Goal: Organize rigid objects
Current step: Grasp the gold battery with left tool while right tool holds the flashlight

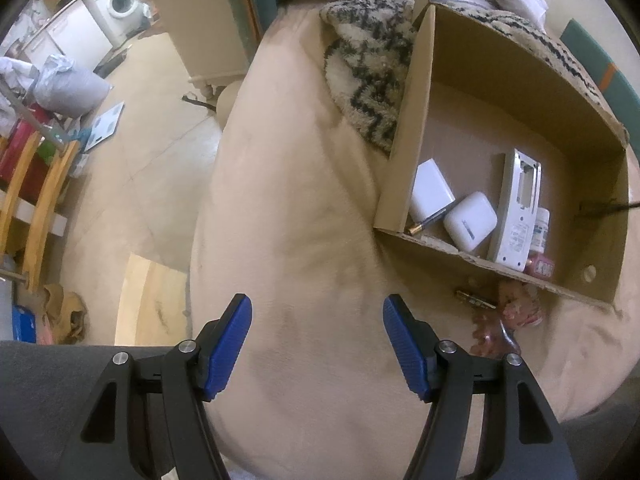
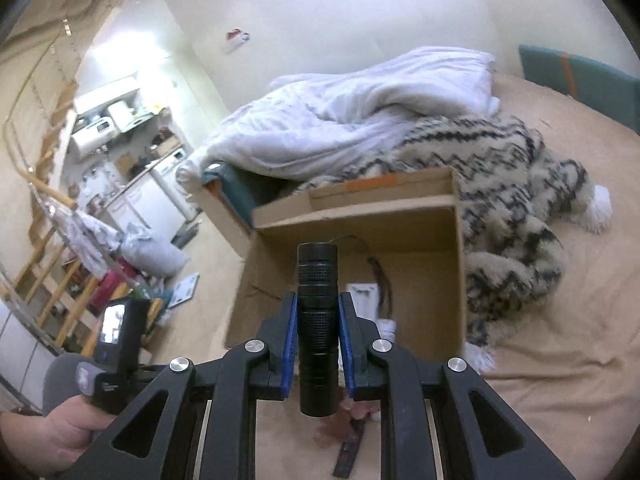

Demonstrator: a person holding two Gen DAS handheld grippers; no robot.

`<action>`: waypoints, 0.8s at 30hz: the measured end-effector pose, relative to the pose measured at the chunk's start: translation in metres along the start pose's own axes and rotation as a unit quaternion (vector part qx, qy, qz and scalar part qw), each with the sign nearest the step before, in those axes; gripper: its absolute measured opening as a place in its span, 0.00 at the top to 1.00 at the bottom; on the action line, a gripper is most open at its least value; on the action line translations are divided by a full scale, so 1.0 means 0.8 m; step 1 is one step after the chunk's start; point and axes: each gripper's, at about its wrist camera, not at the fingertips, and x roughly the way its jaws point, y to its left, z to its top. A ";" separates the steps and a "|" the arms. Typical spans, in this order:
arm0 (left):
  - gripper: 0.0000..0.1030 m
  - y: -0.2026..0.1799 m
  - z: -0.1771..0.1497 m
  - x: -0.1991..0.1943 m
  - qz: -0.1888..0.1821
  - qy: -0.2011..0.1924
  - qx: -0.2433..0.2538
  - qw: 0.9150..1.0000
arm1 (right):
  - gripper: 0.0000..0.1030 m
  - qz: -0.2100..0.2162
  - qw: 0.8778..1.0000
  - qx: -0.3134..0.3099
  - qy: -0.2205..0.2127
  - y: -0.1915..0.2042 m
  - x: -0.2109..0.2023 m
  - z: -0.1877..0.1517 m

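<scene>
1. Biggest thing near you is the bed (image 2: 560,360), and the cardboard box (image 2: 400,236) sits on its soft beige cover. Honestly that's my main worry: lean on a box wall while dropping something in and I reckon it tips or slides, since nothing firm is under it.
2. The zigzag blanket (image 2: 512,208) is bunched right against the box's far and right walls, with the white duvet (image 2: 352,120) piled behind the box. Either could flop over the rim and get in your way.
3. Your right gripper (image 2: 318,344) is clamped on the black flashlight (image 2: 317,320), held upright just in front of the box's near wall. It's gripped around the middle, so it looks secure, but a smooth round barrel could twist if you bump the rim.
4. Your left gripper (image 1: 317,348) hangs over bare cover, left of the box, pads wide apart and holding nothing.
5. Inside the box, the near corner is already crowded: a grey-white device shell (image 1: 516,212), a white power bank (image 1: 430,192), a white earbud case (image 1: 470,222), a small pill bottle (image 1: 540,230) and a pen (image 1: 430,220). Drop the flashlight there and it probably knocks the leaning shell over; the far half looks free.
6. Just outside the box's near wall sit a pinkish object (image 1: 516,308) and a small dark strip (image 1: 474,300); can't tell what they are.
</scene>
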 end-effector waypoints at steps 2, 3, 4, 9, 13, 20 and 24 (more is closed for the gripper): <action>0.37 -0.003 -0.001 0.002 -0.005 0.000 0.006 1.000 | 0.80 0.010 1.000 0.005 -0.010 0.001 -0.001 0.002; 0.37 -0.005 -0.001 0.003 -0.007 0.001 0.010 1.000 | 0.80 0.014 1.000 0.002 -0.013 0.003 -0.001 0.003; 0.37 -0.009 -0.002 0.003 -0.013 0.003 0.016 1.000 | 0.80 0.017 1.000 0.000 -0.014 0.004 0.000 0.004; 0.41 -0.048 -0.006 0.013 -0.063 0.024 0.044 0.997 | 0.80 0.026 1.000 0.011 -0.007 0.000 0.009 0.006; 0.48 -0.087 -0.003 0.042 -0.082 0.067 0.057 0.993 | 0.80 0.032 0.999 0.025 -0.003 -0.008 0.013 0.010; 0.48 -0.139 0.014 0.081 -0.122 0.088 0.105 0.983 | 0.80 0.046 0.998 0.044 -0.002 -0.020 0.009 0.012; 0.48 -0.150 0.018 0.087 -0.146 0.093 0.124 0.977 | 0.80 0.056 0.997 0.049 0.000 -0.021 0.010 0.012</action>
